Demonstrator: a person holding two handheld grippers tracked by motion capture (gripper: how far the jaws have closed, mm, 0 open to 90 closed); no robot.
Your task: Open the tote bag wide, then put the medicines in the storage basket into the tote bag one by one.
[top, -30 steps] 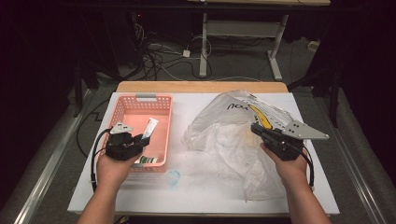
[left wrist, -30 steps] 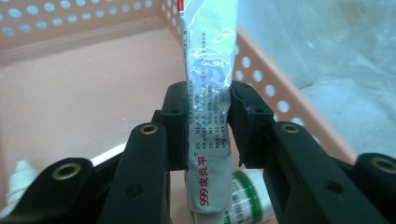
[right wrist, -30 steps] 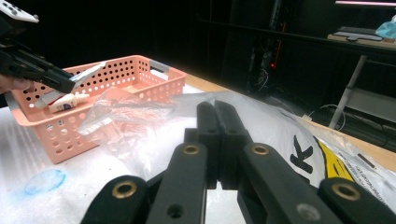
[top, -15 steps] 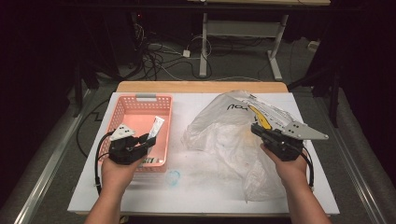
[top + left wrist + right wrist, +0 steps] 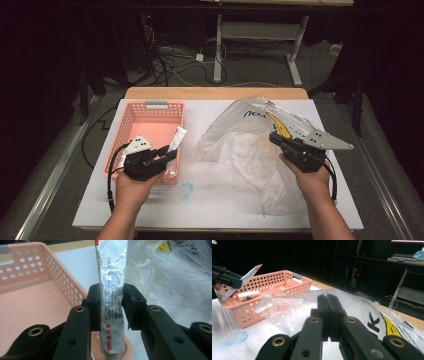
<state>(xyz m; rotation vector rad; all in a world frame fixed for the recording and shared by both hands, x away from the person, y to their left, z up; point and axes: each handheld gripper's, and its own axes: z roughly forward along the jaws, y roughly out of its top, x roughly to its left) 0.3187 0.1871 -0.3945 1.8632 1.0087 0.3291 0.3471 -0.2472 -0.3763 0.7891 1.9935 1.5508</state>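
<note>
Two grippers show in the high view. The left gripper (image 5: 167,153), at the lower left of the frame, grasps a silver-white foil ointment tube (image 5: 177,138) over the right wall of the pink perforated plastic basket (image 5: 131,120). The tube's long axis runs from the jaws up and slightly right, its flat crimped end farthest from the hand. The right gripper (image 5: 274,138), at the right of the frame, is clenched on a fold of the crumpled clear plastic bag (image 5: 240,145), which lies on the white counter (image 5: 210,210).

In the left gripper view, the tube (image 5: 112,297) stands upright between the two black jaws, which press its sides near the capped end at the bottom of the frame. Red print and small grey text mark its creased foil. The basket (image 5: 30,302) floor lies to the left, so the likely drop calls for a short move that way.

In the right gripper view, the jaws meet at centre over the bag (image 5: 287,307). The basket (image 5: 274,280) sits at the upper left, a small white bottle (image 5: 248,295) inside it.
</note>
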